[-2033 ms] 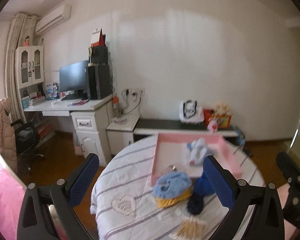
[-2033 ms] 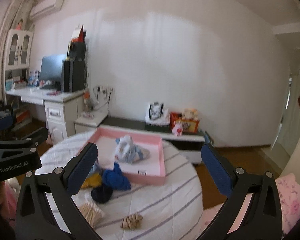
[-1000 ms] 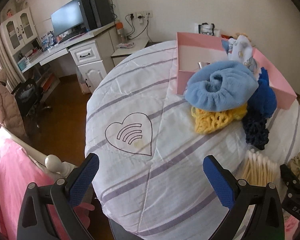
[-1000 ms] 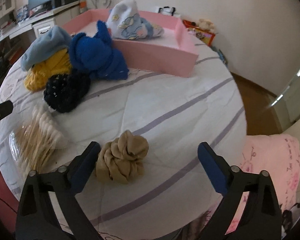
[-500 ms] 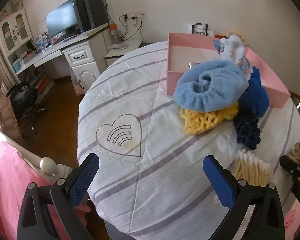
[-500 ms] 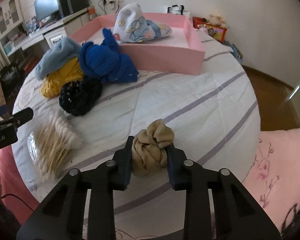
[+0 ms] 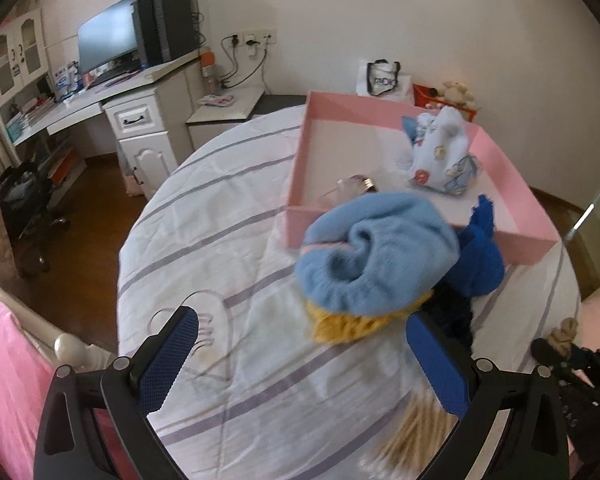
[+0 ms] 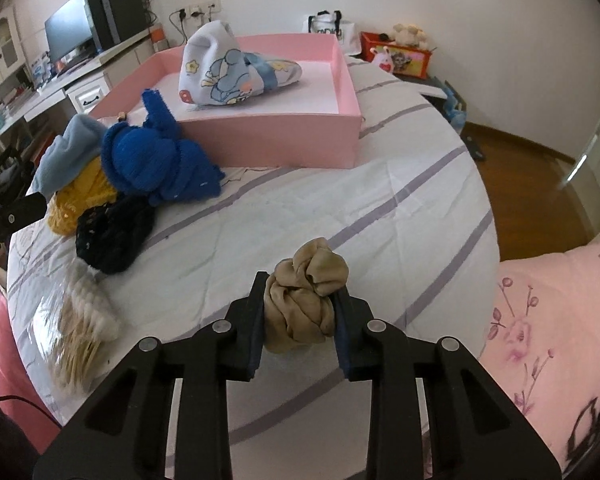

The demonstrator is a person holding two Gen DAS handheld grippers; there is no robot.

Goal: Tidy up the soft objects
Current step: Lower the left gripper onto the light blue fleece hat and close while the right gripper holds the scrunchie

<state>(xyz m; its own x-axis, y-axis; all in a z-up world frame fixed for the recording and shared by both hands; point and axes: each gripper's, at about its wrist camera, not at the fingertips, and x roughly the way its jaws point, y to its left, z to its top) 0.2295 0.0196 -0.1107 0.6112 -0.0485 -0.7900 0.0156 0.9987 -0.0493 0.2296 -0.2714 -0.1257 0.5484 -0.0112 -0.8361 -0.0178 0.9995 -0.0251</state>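
Observation:
My right gripper [image 8: 300, 312] is shut on a crumpled tan cloth bundle [image 8: 306, 292], held just above the striped white table cover [image 8: 340, 208]. The same gripper and tan cloth bundle [image 7: 565, 330] show at the right edge of the left wrist view. My left gripper [image 7: 304, 344] stands open over the table cover [image 7: 204, 240], nothing between its fingers. Ahead of it lies a pile: a light blue knit hat [image 7: 376, 256], a yellow knit piece [image 7: 348, 326], a royal blue knit piece [image 8: 156, 160] and a dark navy one [image 8: 112, 232]. A pink tray [image 8: 276, 136] holds a printed white-and-blue fabric item [image 8: 228, 70].
A clear packet of cotton swabs [image 8: 80, 336] lies near the table's left edge. A white desk [image 7: 112, 100] with a monitor stands beyond, an office chair [image 7: 24, 208] at left. Pink bedding [image 8: 548, 320] borders the table on the right. A low bench with a bag and toys lines the wall.
My right gripper closed on the tan cloth bundle and raised it slightly off the table cover. My left gripper, still open, shifted closer to the pile of knit items.

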